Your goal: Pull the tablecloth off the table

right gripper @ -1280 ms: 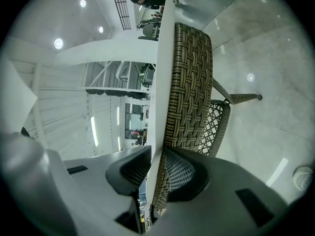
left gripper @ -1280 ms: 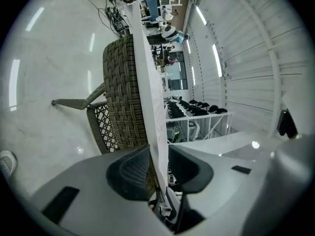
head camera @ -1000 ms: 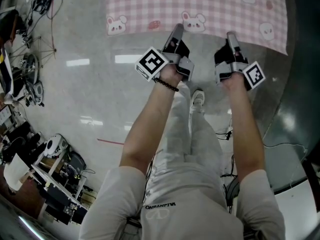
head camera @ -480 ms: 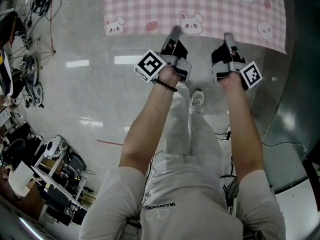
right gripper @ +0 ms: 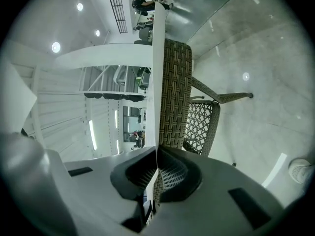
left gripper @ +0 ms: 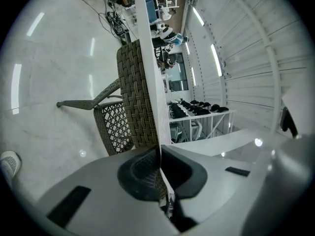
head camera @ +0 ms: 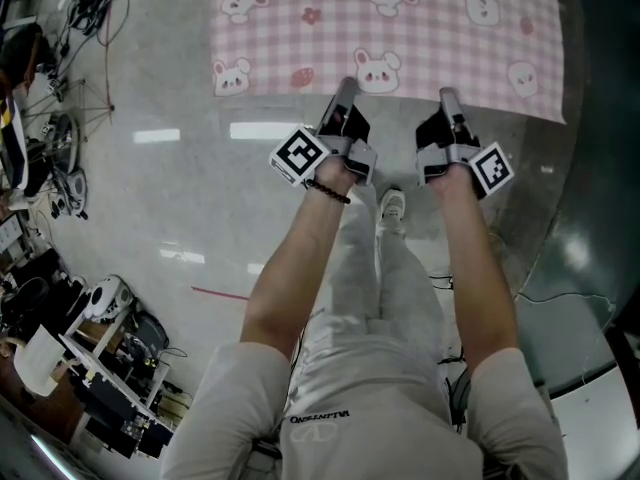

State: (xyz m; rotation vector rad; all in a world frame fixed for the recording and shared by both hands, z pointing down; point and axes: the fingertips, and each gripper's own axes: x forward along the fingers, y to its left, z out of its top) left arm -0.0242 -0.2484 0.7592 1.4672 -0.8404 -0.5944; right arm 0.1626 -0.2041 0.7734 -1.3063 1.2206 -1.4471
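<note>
Overhead, from the head view, the pink checked tablecloth (head camera: 400, 38) with its rabbit print lies spread flat across the top of the picture, and its near edge runs just ahead of your two hands. Your left gripper (head camera: 343, 90) reaches that edge near its middle, with the jaws closed onto the hem. Your right gripper (head camera: 447, 98) meets the same edge a little further right, so the two stand side by side and apart. Each marker cube sits just behind its jaws, the left cube (head camera: 300, 155) angled outward and the right cube (head camera: 490, 168) likewise. A dark bead bracelet (head camera: 326, 190) circles your left wrist. Below your arms, one pale shoe (head camera: 392, 206) stands on the glossy grey floor (head camera: 170, 188). Next, in the left gripper view, the jaws are pressed together on the cloth. You see the cloth (left gripper: 147, 73) edge-on, as a thin pale band that runs from between the jaws up toward the top of the picture. A brown wicker chair (left gripper: 129, 97) stands behind that band. Then, in the right gripper view, those jaws are likewise pinched shut on the cloth, with the same pale band (right gripper: 158, 73) rising from between them. The woven chair (right gripper: 176, 97) shows just beside it on the right
</note>
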